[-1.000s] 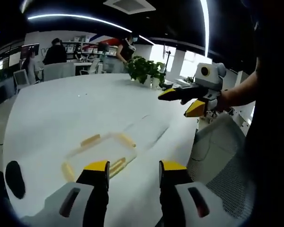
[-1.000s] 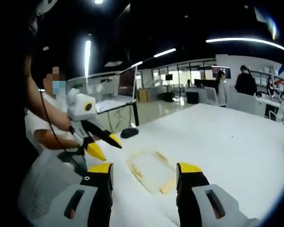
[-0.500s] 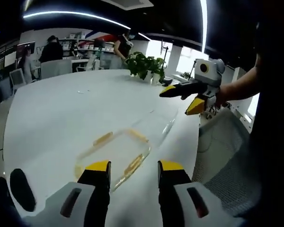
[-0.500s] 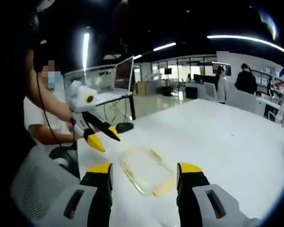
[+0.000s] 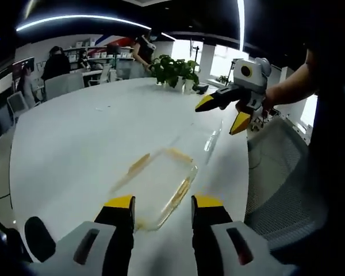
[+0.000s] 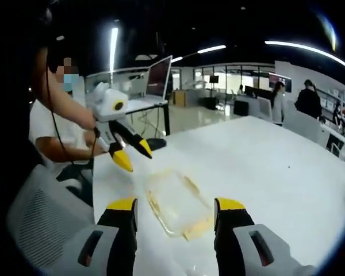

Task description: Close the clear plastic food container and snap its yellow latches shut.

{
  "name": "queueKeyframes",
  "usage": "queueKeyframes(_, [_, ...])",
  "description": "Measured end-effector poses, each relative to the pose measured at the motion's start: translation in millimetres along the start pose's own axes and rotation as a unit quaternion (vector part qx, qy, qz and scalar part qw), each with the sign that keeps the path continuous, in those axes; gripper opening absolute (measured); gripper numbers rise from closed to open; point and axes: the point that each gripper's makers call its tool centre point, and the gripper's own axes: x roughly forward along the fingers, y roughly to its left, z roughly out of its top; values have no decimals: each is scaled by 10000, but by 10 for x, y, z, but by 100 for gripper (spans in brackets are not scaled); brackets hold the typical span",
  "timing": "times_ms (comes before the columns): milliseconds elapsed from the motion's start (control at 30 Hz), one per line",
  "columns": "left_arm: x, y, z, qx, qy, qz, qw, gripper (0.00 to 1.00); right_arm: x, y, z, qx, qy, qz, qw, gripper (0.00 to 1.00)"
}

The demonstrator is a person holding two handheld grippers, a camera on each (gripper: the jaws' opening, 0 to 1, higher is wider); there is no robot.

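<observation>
The clear plastic food container (image 5: 158,185) lies open on the white table (image 5: 75,144), with yellow latches along its sides. My left gripper (image 5: 164,202) is open, its yellow-tipped jaws just short of the container's near end. A clear lid-like piece (image 5: 202,141) lies beyond it near the table edge. The right gripper (image 5: 218,118) hovers open above that edge. In the right gripper view the container (image 6: 175,198) sits between and just ahead of my open right gripper (image 6: 176,205). The left gripper (image 6: 136,160) hangs open beyond the container's far corner.
A potted plant (image 5: 175,72) stands at the table's far side. A grey mesh chair (image 5: 279,178) is beside the table edge. A person (image 6: 54,129) holds the grippers from there. A monitor (image 6: 159,77) and a dark object (image 6: 157,144) sit behind.
Both cameras have shifted, and the container now lies closer to my left jaws and more end-on. Both grippers stay open and hold nothing.
</observation>
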Motion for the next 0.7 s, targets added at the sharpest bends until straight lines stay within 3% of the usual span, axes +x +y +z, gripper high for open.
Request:
queueKeyframes(200, [57,80,-37,491,297,11,9984,38,60,-11,-43,-241,233,79,9994,51])
queueKeyframes(500, [106,239,-129,591,571,-5,9966,38,195,-47,-189,-751,713,333,9941,51])
queueKeyframes(700, [133,314,-167,669,781,-67,9947,39,268,-134,-241,-774,874,372,9925,49])
